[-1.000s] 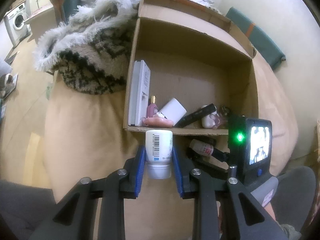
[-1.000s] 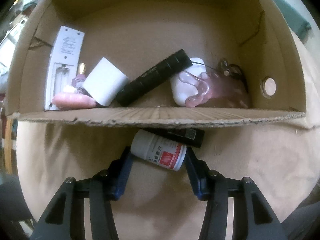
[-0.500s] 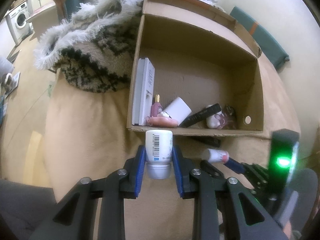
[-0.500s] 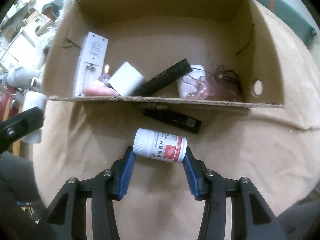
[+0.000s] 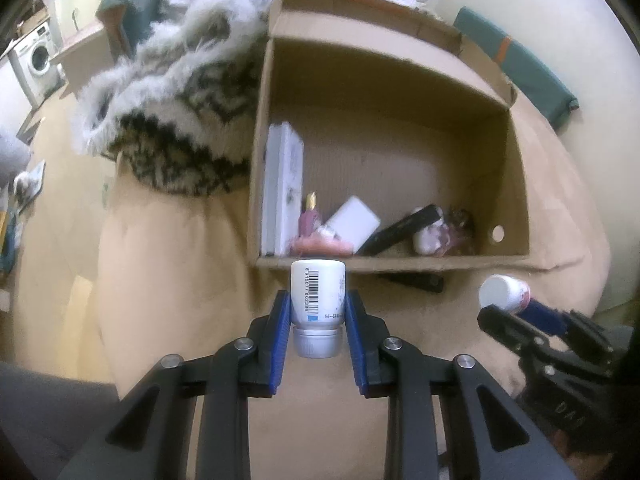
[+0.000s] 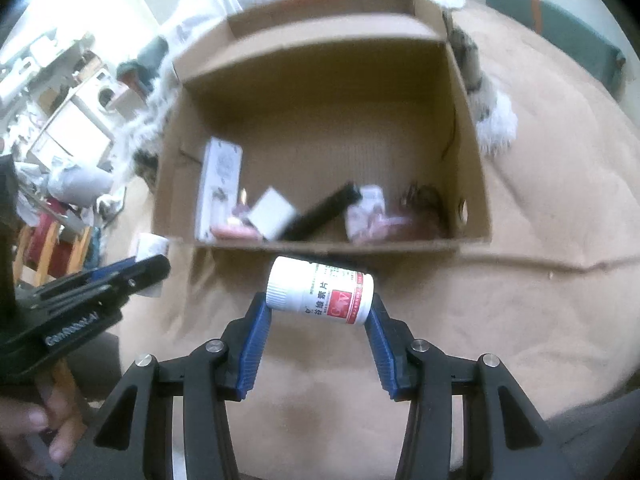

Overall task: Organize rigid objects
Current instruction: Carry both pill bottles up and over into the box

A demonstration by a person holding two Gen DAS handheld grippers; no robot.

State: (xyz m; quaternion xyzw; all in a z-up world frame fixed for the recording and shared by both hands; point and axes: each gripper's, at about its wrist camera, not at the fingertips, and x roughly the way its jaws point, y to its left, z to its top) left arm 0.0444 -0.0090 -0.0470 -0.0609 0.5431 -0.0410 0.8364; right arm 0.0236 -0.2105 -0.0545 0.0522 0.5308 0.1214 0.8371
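A tan padded surface (image 5: 172, 280) is being occupied by an open cardboard box (image 5: 384, 84), whose low front wall is lying just ahead of both grippers. Bare tan surface is being left open in front of and to the right of the box; the box's left side is being crowded by a furry patterned blanket (image 5: 168, 120).

The left gripper (image 5: 318, 312) is being pointed steeply downward, its blue pads clamped on a white barcoded bottle (image 5: 318, 292), held cap toward the camera just short of the box's front wall. The right gripper (image 6: 320, 308) is likewise being angled downward, its jaws clamped end to end on a white pill bottle with a red label (image 6: 320, 294), held crosswise above the surface before the box.

Two bottles are being held, one per gripper. One black bar-shaped object (image 5: 414, 282) is lying outside, against the front wall. Inside the box, one white remote (image 5: 280, 188) is leaning on the left wall; one black cylinder (image 5: 400, 228) and one white block (image 5: 352, 224) are being counted, beside small pink items too blurred to count.
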